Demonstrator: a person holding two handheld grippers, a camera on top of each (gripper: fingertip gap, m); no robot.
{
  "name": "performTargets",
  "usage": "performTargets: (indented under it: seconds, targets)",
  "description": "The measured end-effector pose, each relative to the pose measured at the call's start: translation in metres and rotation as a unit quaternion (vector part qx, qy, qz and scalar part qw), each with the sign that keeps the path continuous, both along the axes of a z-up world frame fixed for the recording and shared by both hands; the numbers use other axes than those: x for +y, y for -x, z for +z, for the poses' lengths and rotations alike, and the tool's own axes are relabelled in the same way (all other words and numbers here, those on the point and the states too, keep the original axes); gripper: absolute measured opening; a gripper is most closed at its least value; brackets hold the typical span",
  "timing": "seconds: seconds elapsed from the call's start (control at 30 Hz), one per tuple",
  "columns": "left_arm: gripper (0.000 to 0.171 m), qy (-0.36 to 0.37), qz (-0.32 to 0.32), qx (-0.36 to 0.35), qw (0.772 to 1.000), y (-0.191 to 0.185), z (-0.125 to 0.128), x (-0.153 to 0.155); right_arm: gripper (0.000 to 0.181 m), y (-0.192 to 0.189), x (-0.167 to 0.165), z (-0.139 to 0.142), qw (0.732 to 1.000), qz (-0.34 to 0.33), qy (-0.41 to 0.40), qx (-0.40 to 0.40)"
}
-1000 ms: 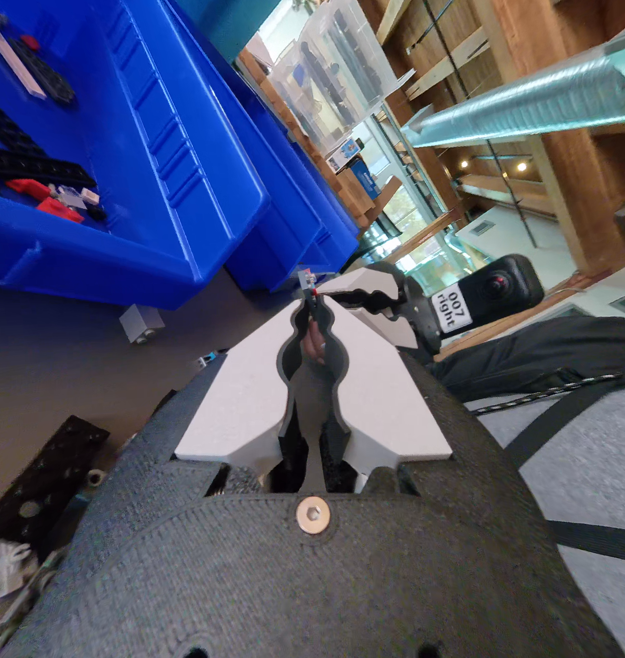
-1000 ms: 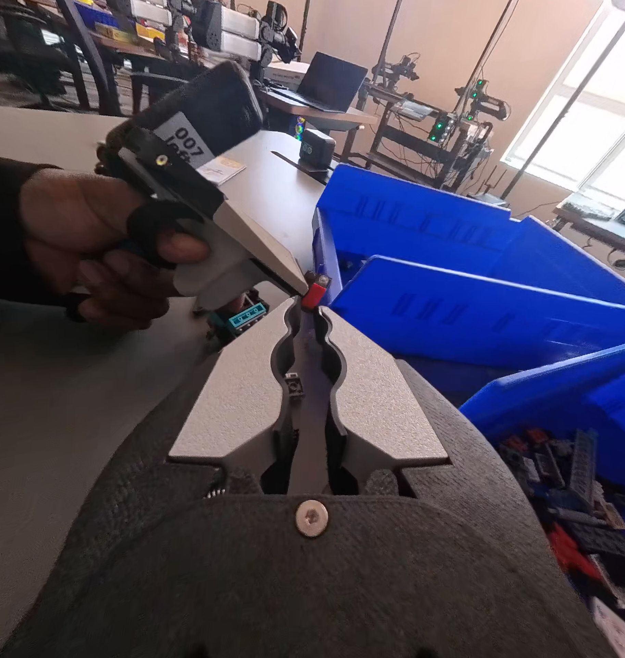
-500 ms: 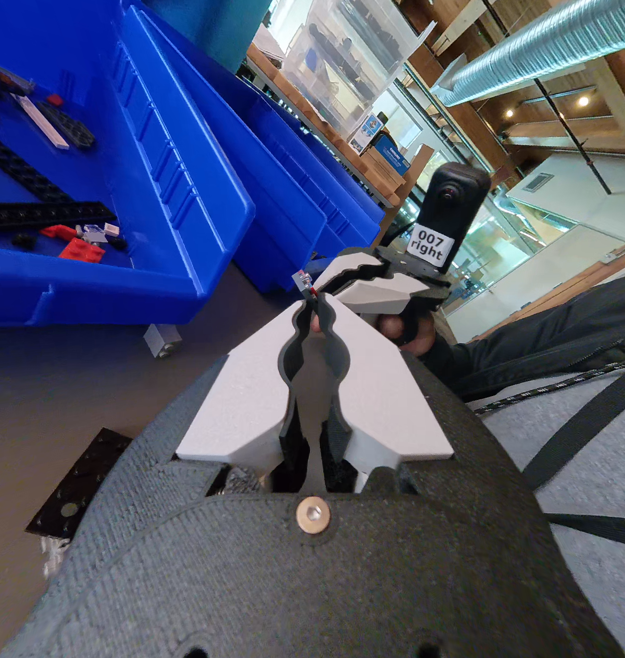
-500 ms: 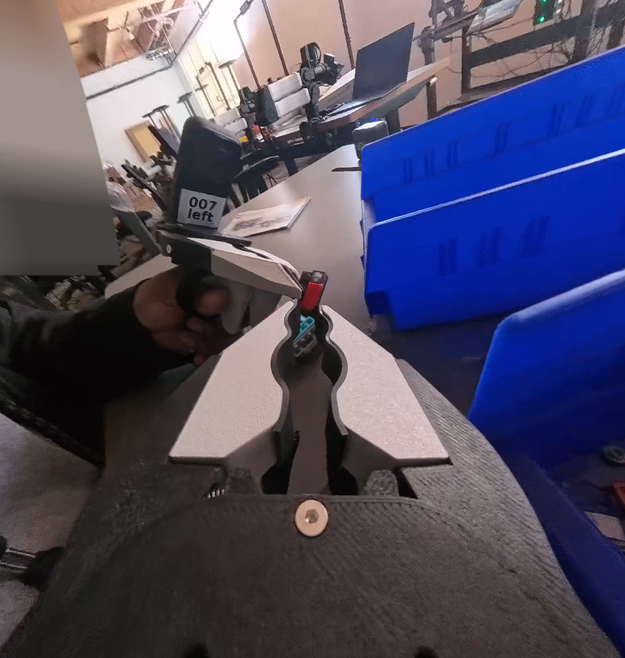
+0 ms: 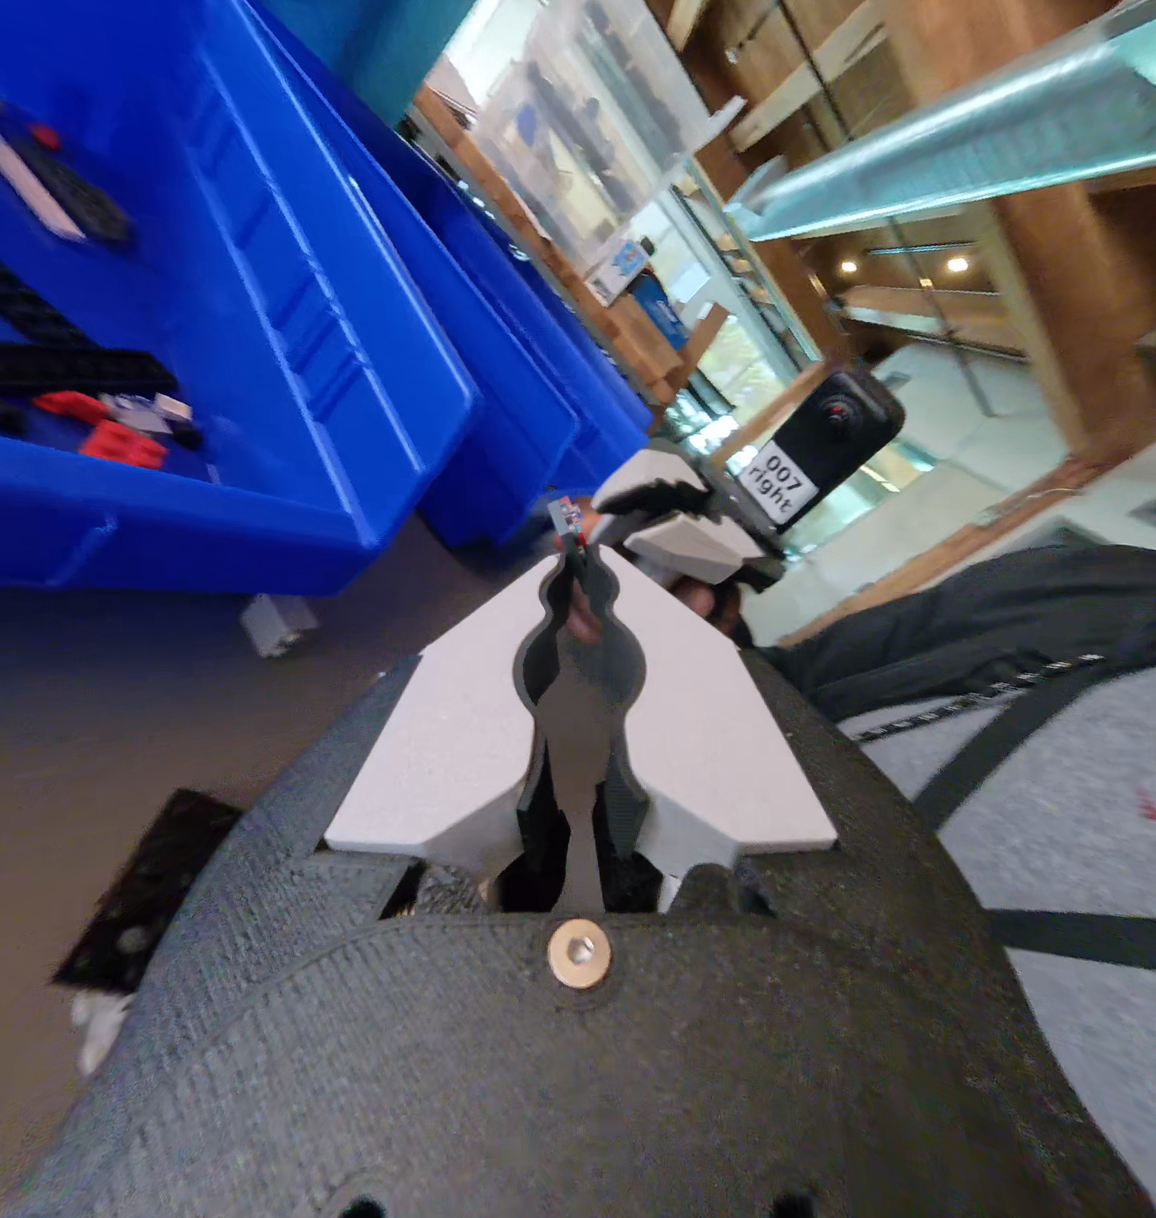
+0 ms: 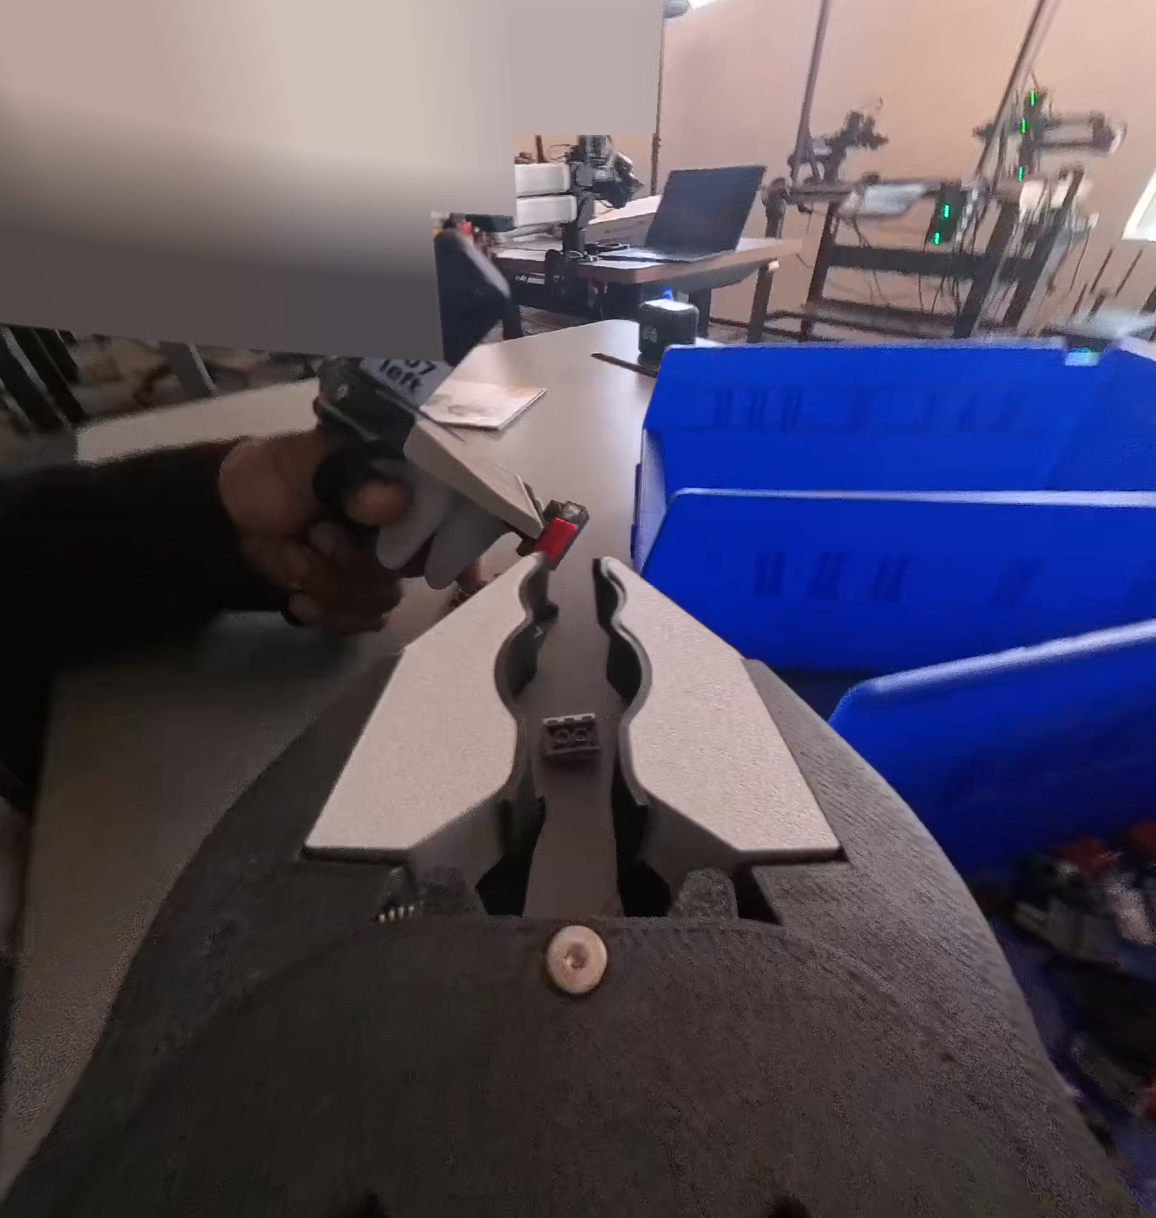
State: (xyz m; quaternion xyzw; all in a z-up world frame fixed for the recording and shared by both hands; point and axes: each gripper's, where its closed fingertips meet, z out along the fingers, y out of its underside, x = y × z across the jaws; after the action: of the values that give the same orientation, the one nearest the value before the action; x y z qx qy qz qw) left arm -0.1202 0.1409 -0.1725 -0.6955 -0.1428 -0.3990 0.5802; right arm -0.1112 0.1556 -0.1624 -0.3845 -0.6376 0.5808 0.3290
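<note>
Fingers of the left gripper (image 5: pixel 574 560) are pressed together on a small red and grey brick piece (image 5: pixel 570 521), held up in the air above the worktop (image 5: pixel 101 712). Fingers of the right gripper (image 6: pixel 565 563) stand a little apart and hold nothing; one tip sits just beside that same piece (image 6: pixel 557 532). Any grip on it looks best taken squarely across the red end, closing slowly so the piece does not twist out.

From the left wrist view alone: an open blue bin (image 5: pixel 338 369) holding black strips and red bits, and a pale block (image 5: pixel 277 619) on the worktop in front of it. From the right wrist view alone: a loose grey brick (image 6: pixel 568 737) lying below the parted fingers, the hand (image 6: pixel 298 527) holding the left gripper, and a laptop (image 6: pixel 700 211) far behind.
</note>
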Motion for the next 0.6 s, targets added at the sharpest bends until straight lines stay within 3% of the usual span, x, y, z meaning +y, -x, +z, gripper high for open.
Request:
performTargets:
  seconds: [0.13,0.3,0.6]
  targets:
    - [0.004,0.0,-0.065,-0.029,0.997,-0.019,0.003,-0.004,0.036,-0.01,-0.01,0.0,0.987,0.022,-0.145,0.063]
    - [0.005,0.042,-0.101,0.022,0.994,-0.036,-0.011,-0.005,0.04,-0.013,-0.017,-0.022,0.947,0.034,-0.308,0.087]
    - [0.005,0.099,-0.111,0.11,0.983,-0.043,-0.035,-0.006,0.029,-0.018,-0.026,-0.044,0.913,0.061,-0.395,0.085]
